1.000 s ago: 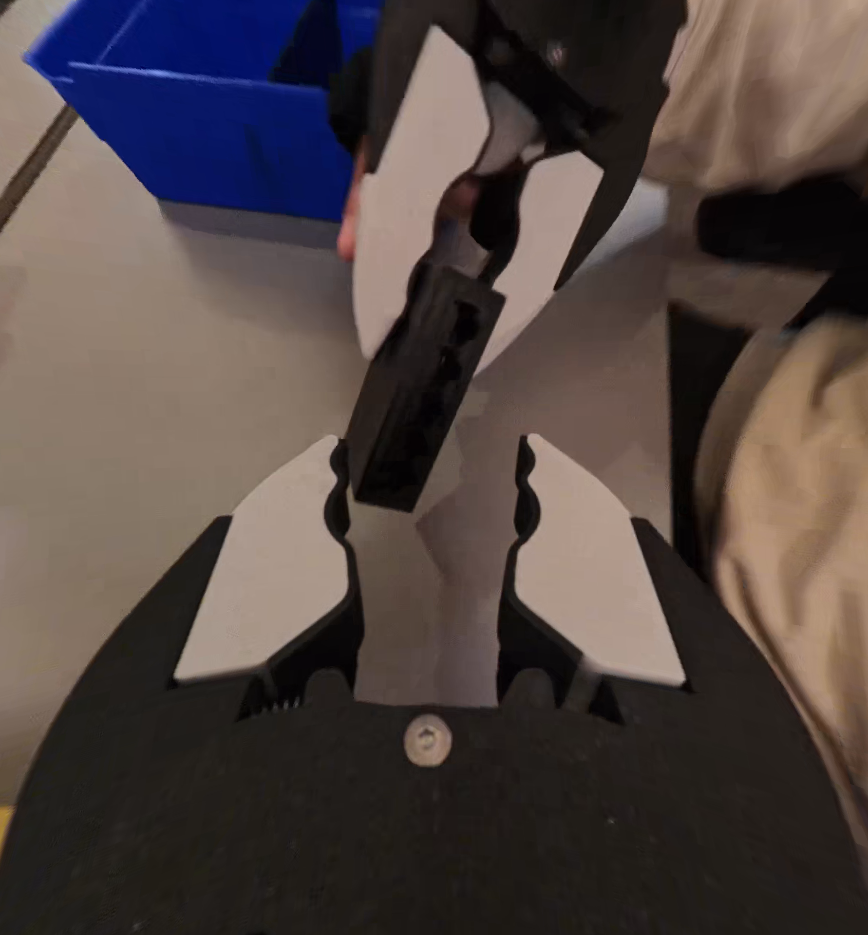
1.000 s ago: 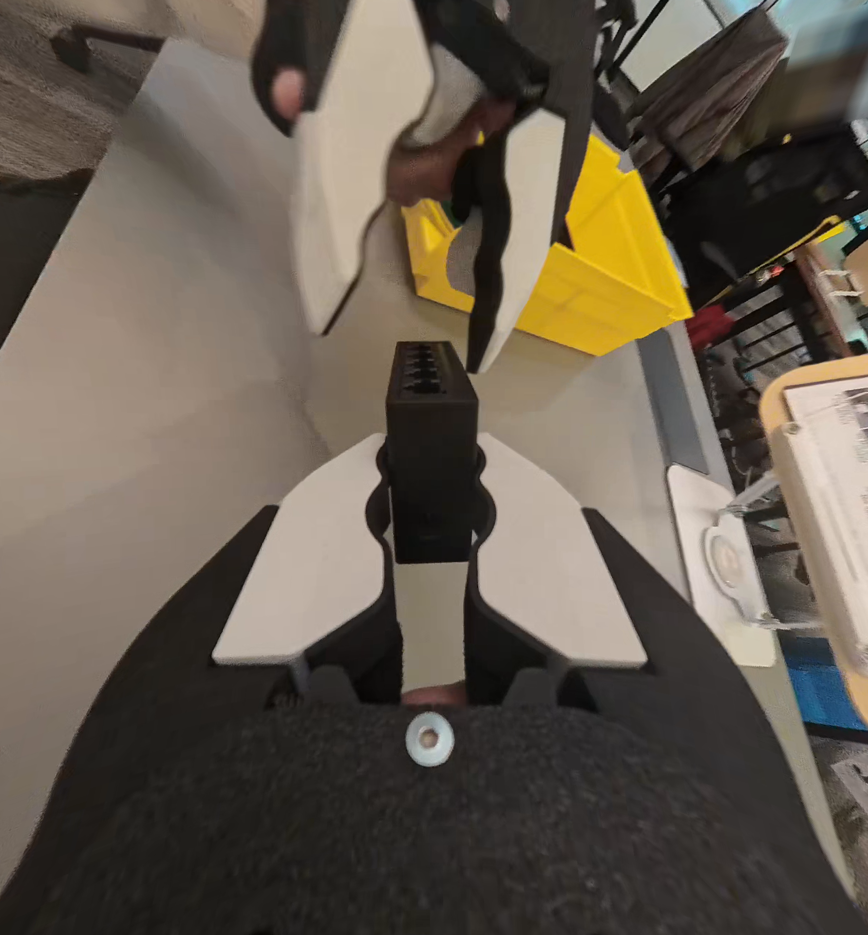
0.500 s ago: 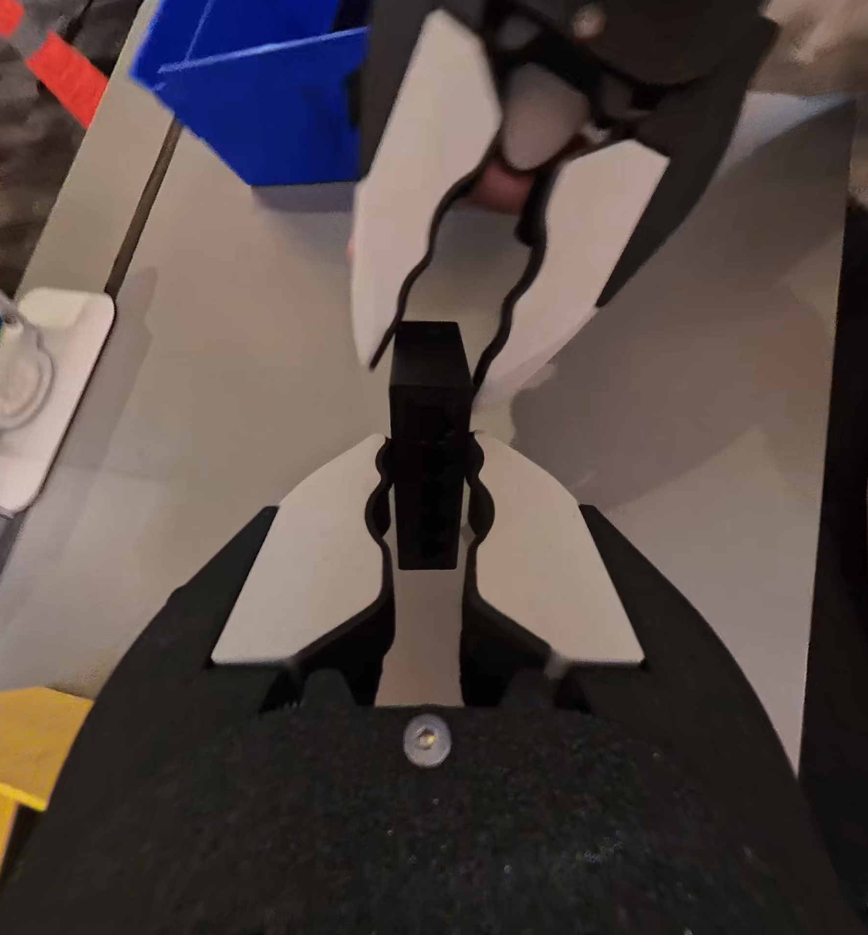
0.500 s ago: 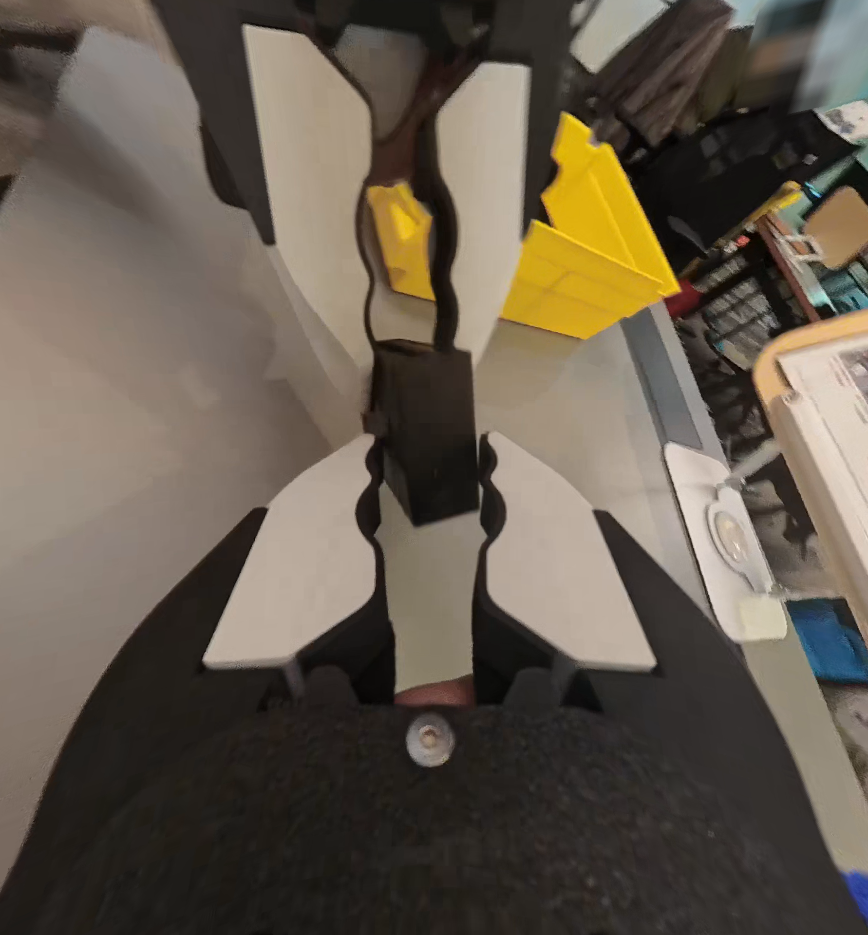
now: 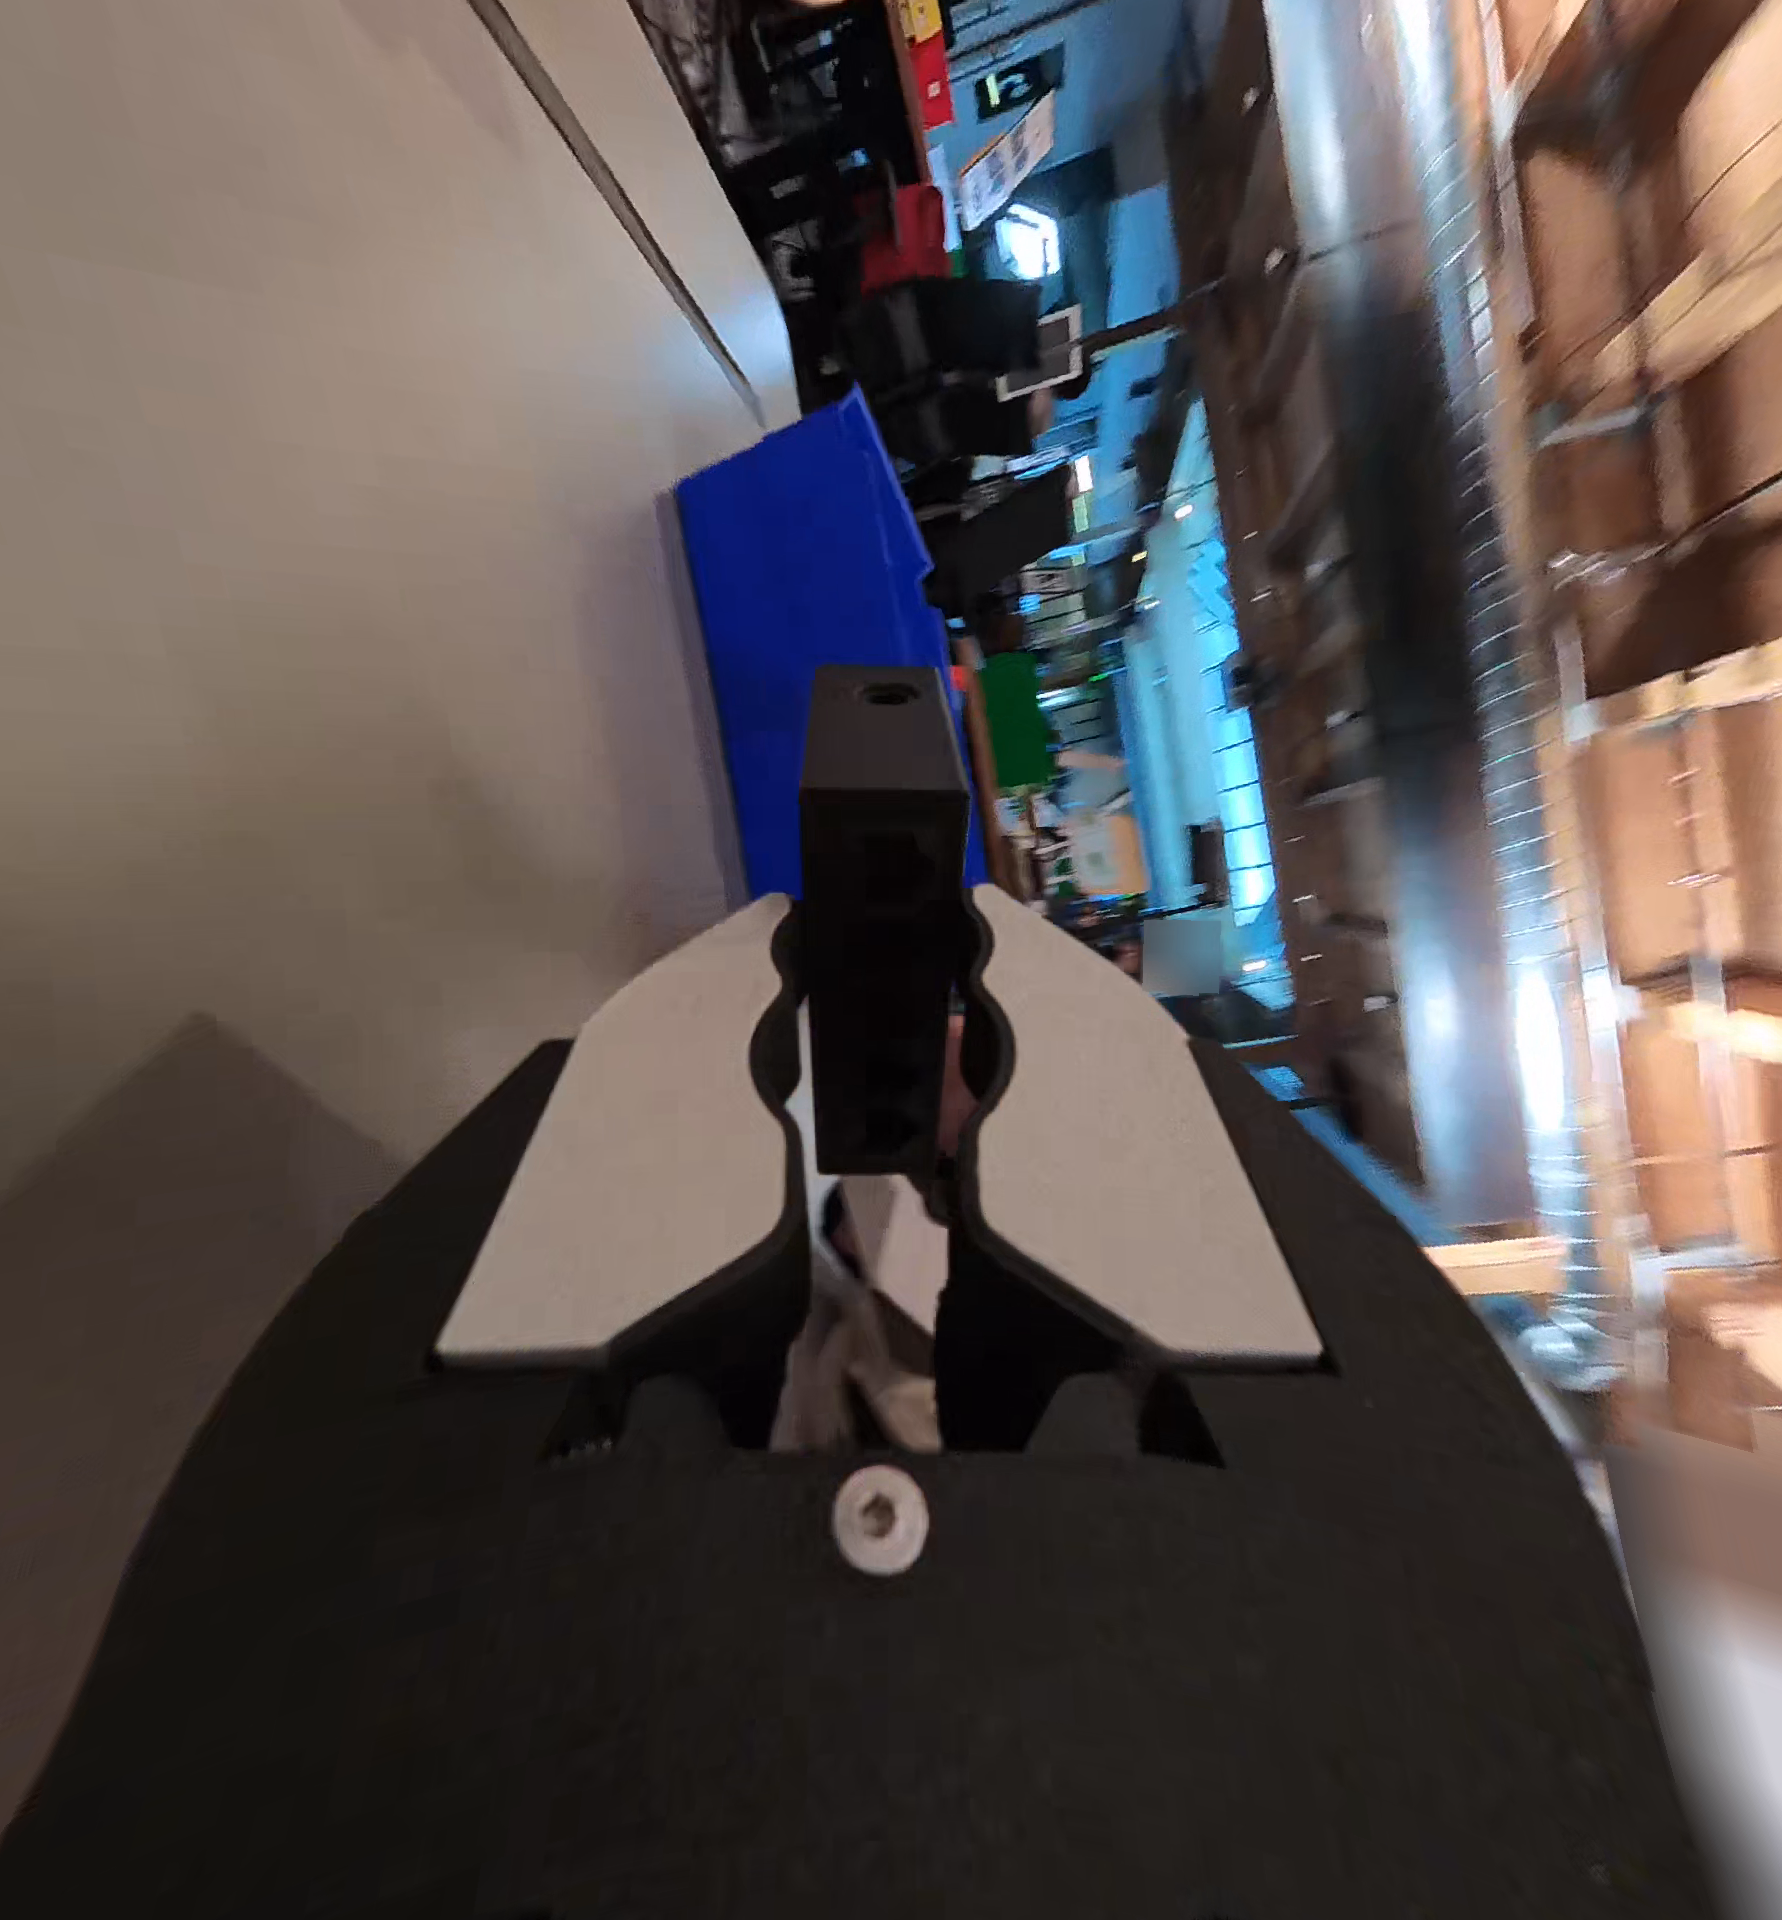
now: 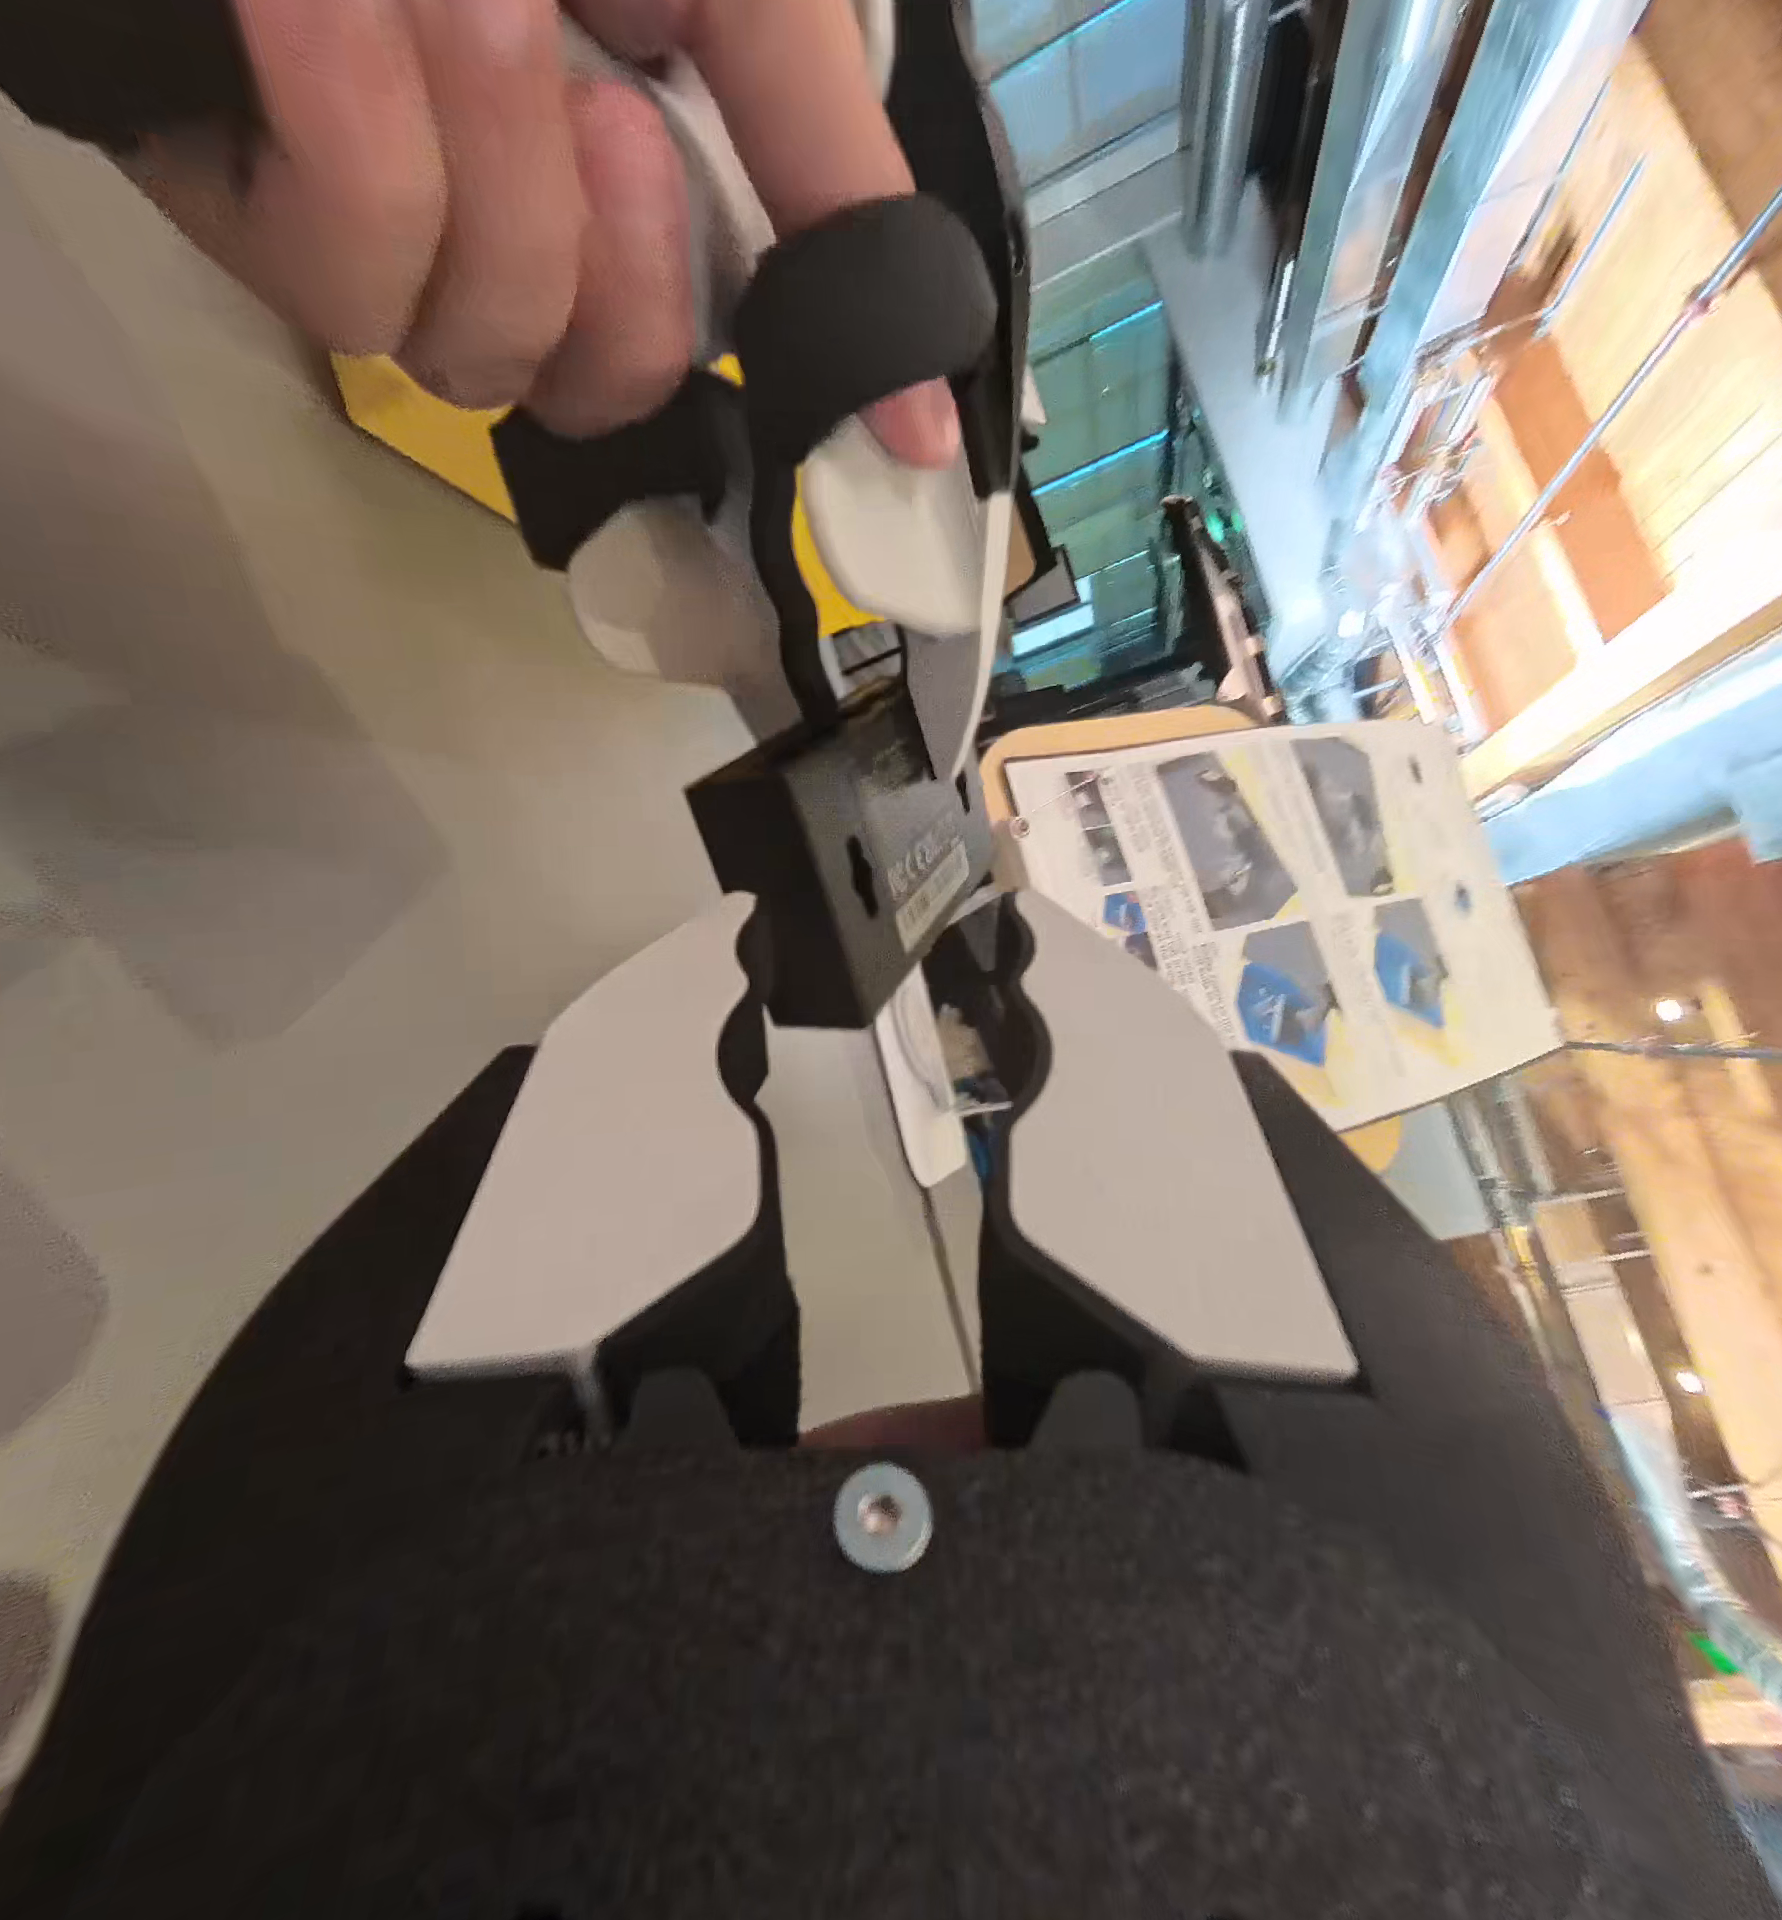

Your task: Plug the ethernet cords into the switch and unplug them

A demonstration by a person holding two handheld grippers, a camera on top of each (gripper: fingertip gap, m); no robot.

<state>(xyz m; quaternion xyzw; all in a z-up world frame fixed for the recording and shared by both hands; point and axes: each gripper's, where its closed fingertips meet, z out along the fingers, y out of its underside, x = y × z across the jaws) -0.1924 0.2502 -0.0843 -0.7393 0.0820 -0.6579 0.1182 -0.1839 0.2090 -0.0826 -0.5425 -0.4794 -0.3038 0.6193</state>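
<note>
Left gripper [image 5: 882,1023]: clenched on the switch [image 5: 882,935], my two fingers pinching its narrow sides.
Switch: a small black box lifted off the table [image 5: 243,520], port side facing my left camera, far end poking out past my fingertips.
Right gripper [image 6: 887,1013]: fingers spread apart, gripping nothing; the switch's labelled face hangs just in front of them.
Blue bin [image 5: 804,644]: on the table behind the switch; contents hidden.
Yellow bin [image 6: 419,436]: mostly behind a hand [image 6: 513,208]; I cannot tell what's inside.
</note>
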